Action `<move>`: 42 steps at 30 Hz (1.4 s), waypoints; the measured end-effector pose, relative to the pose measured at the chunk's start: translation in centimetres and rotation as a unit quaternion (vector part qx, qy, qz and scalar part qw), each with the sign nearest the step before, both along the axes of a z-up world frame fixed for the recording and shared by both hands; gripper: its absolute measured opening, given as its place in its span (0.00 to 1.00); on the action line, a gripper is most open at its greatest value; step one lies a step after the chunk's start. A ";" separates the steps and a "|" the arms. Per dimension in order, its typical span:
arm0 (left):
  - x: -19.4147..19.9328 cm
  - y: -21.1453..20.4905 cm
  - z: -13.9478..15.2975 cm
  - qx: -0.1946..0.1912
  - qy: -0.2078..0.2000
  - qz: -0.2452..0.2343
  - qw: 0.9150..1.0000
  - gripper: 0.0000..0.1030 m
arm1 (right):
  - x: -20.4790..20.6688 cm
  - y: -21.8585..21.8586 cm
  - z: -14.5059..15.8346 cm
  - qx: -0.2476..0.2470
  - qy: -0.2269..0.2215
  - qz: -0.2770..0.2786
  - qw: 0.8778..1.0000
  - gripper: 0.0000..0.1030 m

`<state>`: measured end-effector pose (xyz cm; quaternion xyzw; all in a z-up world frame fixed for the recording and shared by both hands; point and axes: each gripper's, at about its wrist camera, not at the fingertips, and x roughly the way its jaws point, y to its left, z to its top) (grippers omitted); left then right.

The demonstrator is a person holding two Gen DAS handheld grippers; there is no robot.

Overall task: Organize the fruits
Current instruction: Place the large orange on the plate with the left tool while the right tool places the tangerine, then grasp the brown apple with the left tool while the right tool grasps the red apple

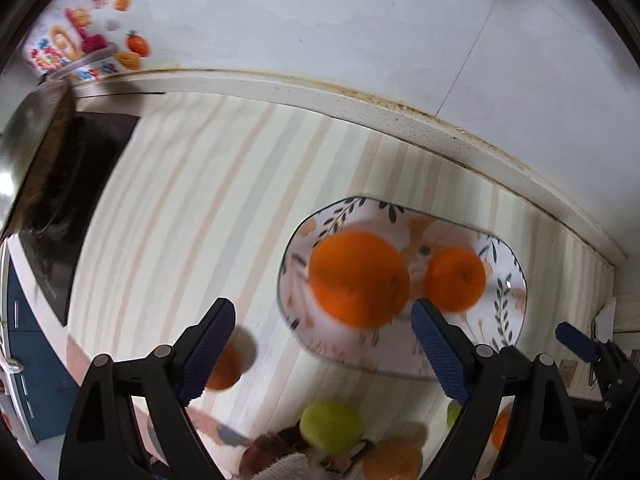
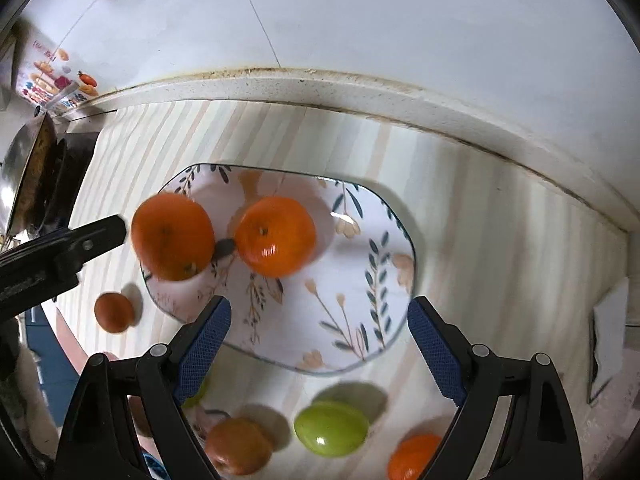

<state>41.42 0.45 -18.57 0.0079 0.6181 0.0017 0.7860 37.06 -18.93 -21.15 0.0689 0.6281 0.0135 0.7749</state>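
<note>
A floral plate (image 1: 508,308) (image 2: 360,280) lies on the striped cloth. One orange (image 1: 454,279) (image 2: 276,236) rests on the plate. A second, blurred orange (image 1: 358,278) (image 2: 173,236) is over the plate's left rim, between the open fingers of my left gripper (image 1: 324,340); whether it touches the plate I cannot tell. My right gripper (image 2: 320,340) is open and empty above the plate's near edge. On the cloth lie a small orange (image 1: 224,366) (image 2: 114,312), a green fruit (image 1: 332,426) (image 2: 331,428) and more oranges (image 2: 238,446) (image 2: 414,458).
A wok (image 1: 32,148) (image 2: 28,168) sits on a dark stove (image 1: 100,148) at the left. A white ledge (image 1: 360,108) and tiled wall bound the counter behind. A paper sheet (image 2: 608,340) lies at the right edge. A dark fruit and cloth (image 1: 276,460) lie near the front.
</note>
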 end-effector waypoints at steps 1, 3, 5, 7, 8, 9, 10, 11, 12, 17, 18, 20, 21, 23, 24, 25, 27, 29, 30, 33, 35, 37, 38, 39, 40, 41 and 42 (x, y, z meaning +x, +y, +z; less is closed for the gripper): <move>-0.9 0.1 0.5 0.005 -0.008 -0.002 1.000 0.88 | -0.8 0.1 0.6 -0.005 -0.005 0.001 1.000 0.89; -2.7 0.7 1.7 0.011 -0.023 -0.006 1.000 0.87 | -1.7 0.8 1.4 -0.015 -0.016 0.003 1.000 0.89; -4.0 0.8 2.5 0.013 -0.034 -0.008 0.999 0.88 | -2.5 1.5 2.4 -0.024 -0.030 0.008 0.999 0.89; -5.3 0.9 3.3 0.013 -0.042 -0.008 0.999 0.88 | -3.8 1.6 3.7 -0.027 -0.044 0.008 0.999 0.89; -6.1 0.9 3.6 0.015 -0.047 -0.008 0.999 0.88 | -4.2 1.8 4.2 -0.028 -0.050 0.009 0.998 0.89; -6.8 1.0 4.0 0.014 -0.052 -0.006 0.999 0.88 | -4.5 1.8 4.9 -0.030 -0.058 0.009 0.998 0.89; -7.5 1.1 4.5 0.013 -0.055 -0.004 0.998 0.88 | -5.0 1.8 5.5 -0.033 -0.065 0.009 0.997 0.89; -8.0 1.1 4.8 0.014 -0.059 -0.003 0.998 0.88 | -5.7 1.8 6.3 -0.039 -0.076 0.009 0.996 0.89; -8.7 1.0 5.2 0.017 -0.064 -0.003 0.998 0.88 | -6.0 1.9 6.7 -0.041 -0.081 0.008 0.996 0.89; -11.5 0.8 7.3 0.017 -0.090 0.001 0.996 0.88 | -8.4 1.7 9.5 -0.028 -0.101 0.004 0.994 0.89; -12.0 0.7 7.8 0.017 -0.095 0.002 0.995 0.88 | -8.9 1.7 10.1 -0.025 -0.105 0.004 0.994 0.89; -12.9 0.6 8.5 0.016 -0.101 0.004 0.995 0.88 | -9.9 1.6 11.2 -0.019 -0.114 0.004 0.993 0.89; -13.3 0.6 8.9 0.012 -0.104 0.004 0.995 0.88 | -10.4 1.6 11.8 -0.012 -0.119 0.004 0.993 0.89; -14.1 0.5 9.4 0.013 -0.109 0.006 0.994 0.88 | -11.1 1.6 12.6 -0.002 -0.123 0.006 0.992 0.89; -14.5 0.5 9.7 0.011 -0.111 0.007 0.994 0.88 | -11.6 1.6 13.0 0.006 -0.125 0.007 0.992 0.89; -14.9 0.7 9.9 0.008 -0.113 0.010 0.993 0.88 | -11.9 1.6 13.2 0.011 -0.125 0.009 0.992 0.89; -15.4 1.1 10.2 0.008 -0.113 0.014 0.994 0.88 | -12.5 1.8 13.2 0.020 -0.120 0.011 0.992 0.89; -15.6 2.0 9.9 0.004 -0.104 0.022 0.994 0.88 | -13.1 2.2 12.4 0.028 -0.107 0.013 0.994 0.89; -15.7 2.5 9.6 0.005 -0.098 0.025 0.995 0.88 | -13.2 2.4 11.8 0.031 -0.098 0.014 0.995 0.89; -15.5 4.3 7.8 0.014 -0.074 0.029 0.997 0.88 | -13.7 3.6 8.7 0.039 -0.061 0.017 0.997 0.89; -15.2 5.3 6.1 0.023 -0.050 0.025 0.998 0.88 | -13.9 4.7 5.8 0.048 -0.031 0.015 0.998 0.89; -15.3 6.4 3.9 0.029 -0.023 0.018 0.999 0.88 | -13.9 5.4 3.4 0.061 -0.003 0.009 0.998 0.89; -15.3 7.0 2.8 0.033 -0.008 0.014 0.999 0.88 | -13.9 5.8 1.9 0.071 0.012 0.000 0.997 0.89; -15.3 7.4 1.3 0.033 0.011 0.005 0.999 0.88 | -13.8 6.2 0.7 0.071 0.021 -0.005 0.997 0.89; -15.2 7.8 -0.1 0.030 0.030 -0.003 0.999 0.88 | -13.7 6.4 -0.2 0.073 0.028 -0.009 0.997 0.89; -15.1 8.0 -1.2 0.028 0.045 -0.007 0.999 0.88 | -13.7 6.8 -1.3 0.077 0.038 -0.014 0.996 0.89; -15.0 8.1 -2.5 0.020 0.063 -0.015 0.998 0.88 | -13.6 7.1 -2.3 0.078 0.047 -0.021 0.996 0.89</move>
